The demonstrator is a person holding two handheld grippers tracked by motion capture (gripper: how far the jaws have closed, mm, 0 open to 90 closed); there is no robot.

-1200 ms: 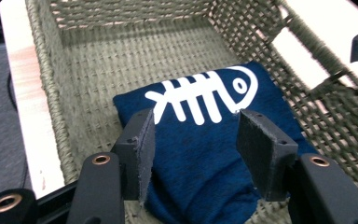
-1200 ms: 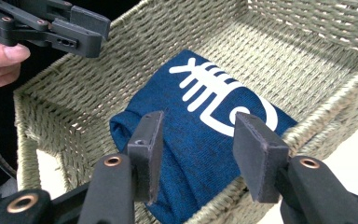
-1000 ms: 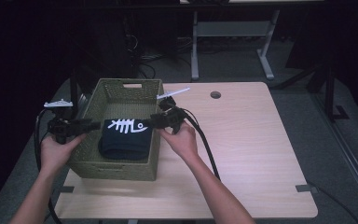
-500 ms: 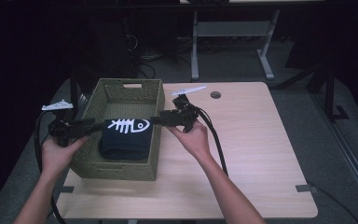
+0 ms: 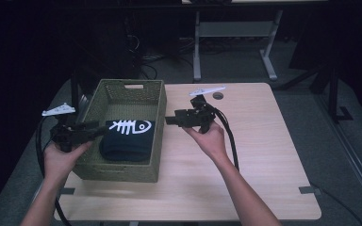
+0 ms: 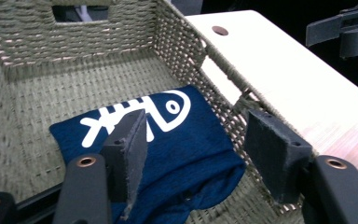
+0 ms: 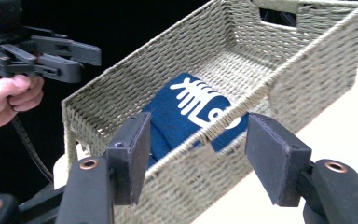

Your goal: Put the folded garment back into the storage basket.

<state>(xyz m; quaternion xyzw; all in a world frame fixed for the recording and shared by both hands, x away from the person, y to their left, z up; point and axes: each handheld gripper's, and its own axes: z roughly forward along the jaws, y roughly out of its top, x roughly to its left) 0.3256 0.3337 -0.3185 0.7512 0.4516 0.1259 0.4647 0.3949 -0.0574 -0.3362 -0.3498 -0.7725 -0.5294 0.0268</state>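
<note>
The folded navy cloth [image 5: 126,139] with its white fish-skeleton print lies inside the woven basket [image 5: 153,101], in the half nearer the person, with the basket's far half bare. Judged from how things lie, the placing looks done: the cloth rests flat on the basket floor and neither claw touches it.

The left claw [image 5: 96,128] sits at about nine o'clock of the basket, its tips just over the left rim; the right claw [image 5: 168,120] sits at about three o'clock, just outside the right wall, over the surface [image 5: 264,155]. Both claws have just been opening, and each stands spread with nothing between its pads. In the left gripper view the left claw [image 6: 200,140] frames the cloth [image 6: 186,154] and the basket's right wall [image 6: 186,51] without pressing either. In the right gripper view the right claw [image 7: 196,154] looks across the basket rim [image 7: 223,116] at the cloth [image 7: 182,102], with the left claw [image 7: 81,58] beyond it at ten o'clock.

What is left is probably only to draw the hands clear, unless more items are to follow; no other loose item lies on the surface.

The cloth's underside and how many folds it has are hidden. The near basket wall hides the cloth's near edge in the high view. The dark room beyond the surface is hard to make out.
</note>
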